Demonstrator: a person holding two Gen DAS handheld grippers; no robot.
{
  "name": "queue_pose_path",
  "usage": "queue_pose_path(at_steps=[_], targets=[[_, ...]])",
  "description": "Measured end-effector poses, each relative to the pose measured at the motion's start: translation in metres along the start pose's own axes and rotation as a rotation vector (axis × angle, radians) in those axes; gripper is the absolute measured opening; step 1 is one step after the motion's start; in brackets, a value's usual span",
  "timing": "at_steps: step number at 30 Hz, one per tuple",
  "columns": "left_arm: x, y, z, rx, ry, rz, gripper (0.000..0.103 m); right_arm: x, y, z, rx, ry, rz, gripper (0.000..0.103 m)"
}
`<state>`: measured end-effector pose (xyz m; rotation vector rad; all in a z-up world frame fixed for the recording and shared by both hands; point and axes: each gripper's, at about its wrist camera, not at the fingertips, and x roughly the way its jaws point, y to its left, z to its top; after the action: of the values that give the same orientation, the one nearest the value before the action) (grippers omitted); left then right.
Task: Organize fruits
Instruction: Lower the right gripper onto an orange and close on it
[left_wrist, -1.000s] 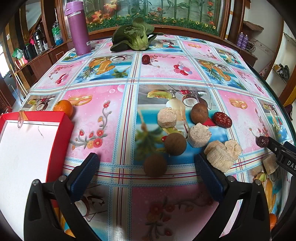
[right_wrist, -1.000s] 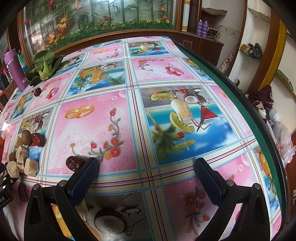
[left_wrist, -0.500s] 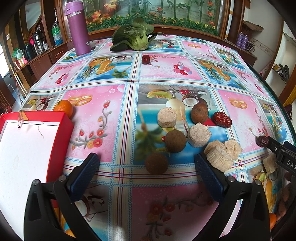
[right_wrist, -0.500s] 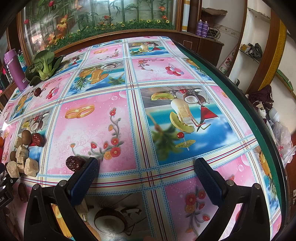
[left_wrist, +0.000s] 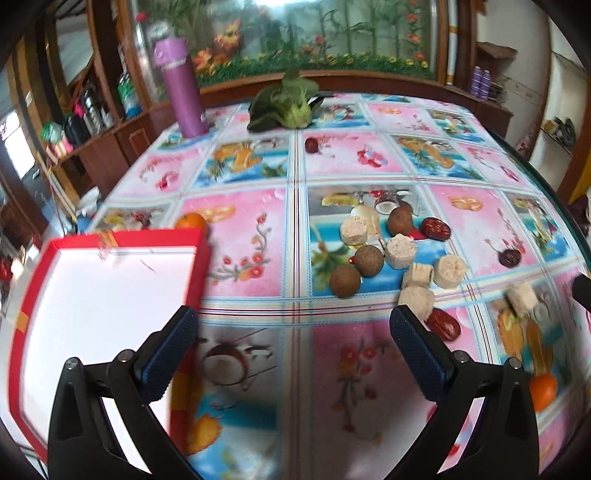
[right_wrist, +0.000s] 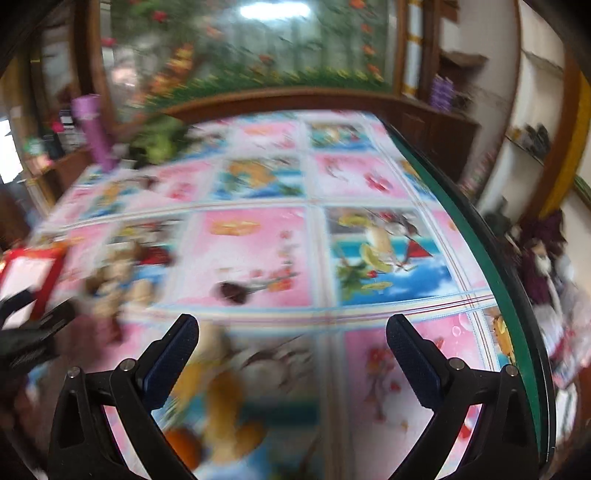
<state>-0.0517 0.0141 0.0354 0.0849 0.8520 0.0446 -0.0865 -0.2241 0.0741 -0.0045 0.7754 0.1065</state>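
Note:
In the left wrist view a cluster lies right of centre on the patterned tablecloth (left_wrist: 255, 258): brown round fruits (left_wrist: 344, 281), pale cut chunks (left_wrist: 399, 251) and red dates (left_wrist: 436, 228). Another date (left_wrist: 444, 324) sits just past the right finger. An orange (left_wrist: 190, 222) rests behind the red box (left_wrist: 103, 317) with its white inside, at the left. My left gripper (left_wrist: 291, 326) is open above the cloth, holding nothing. The right wrist view is blurred; my right gripper (right_wrist: 291, 330) is open and empty, with a dark date (right_wrist: 231, 291) ahead of it.
A purple flask (left_wrist: 181, 92) and a green leafy vegetable (left_wrist: 288, 103) stand at the far edge, a lone date (left_wrist: 311, 144) near them. Another orange (left_wrist: 542, 391) lies at the near right. The table's green edge (right_wrist: 480, 236) runs down the right.
Both grippers have lifted and pulled back, so more of the table shows. The right view has turned blurry from fast motion. Both stay open and empty.

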Motion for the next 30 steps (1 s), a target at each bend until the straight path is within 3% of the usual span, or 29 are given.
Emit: queue_pose_path(at_steps=[4, 8, 11, 15, 21, 23, 25, 27, 30], targets=[[-0.014, 0.007, -0.006, 0.062, -0.045, -0.032, 0.103, -0.022, 0.025, -0.024, -0.117, -0.02, 0.059, 0.101], [-0.022, 0.011, -0.014, 0.106, -0.056, -0.074, 0.103, -0.015, 0.039, -0.042, -0.167, 0.03, 0.09, 0.075], [-0.024, 0.011, -0.013, 0.132, -0.054, -0.111, 0.103, 0.004, 0.04, -0.045, -0.154, 0.1, 0.117, 0.061], [-0.014, 0.011, 0.003, 0.127, -0.019, -0.134, 0.102, 0.009, 0.04, -0.048, -0.126, 0.129, 0.193, 0.052], [0.017, 0.002, 0.023, 0.17, 0.059, -0.152, 0.084, 0.014, 0.039, -0.057, -0.107, 0.163, 0.254, 0.036], [0.028, 0.002, 0.025, 0.178, 0.097, -0.163, 0.071, 0.014, 0.039, -0.057, -0.105, 0.155, 0.261, 0.034], [0.033, 0.008, 0.027, 0.171, 0.128, -0.177, 0.065, 0.014, 0.04, -0.057, -0.113, 0.152, 0.27, 0.033], [0.029, 0.021, 0.033, 0.154, 0.115, -0.176, 0.065, 0.014, 0.041, -0.056, -0.115, 0.149, 0.279, 0.033], [0.018, 0.055, 0.052, 0.111, 0.073, -0.111, 0.065, 0.015, 0.044, -0.056, -0.129, 0.136, 0.28, 0.033]])
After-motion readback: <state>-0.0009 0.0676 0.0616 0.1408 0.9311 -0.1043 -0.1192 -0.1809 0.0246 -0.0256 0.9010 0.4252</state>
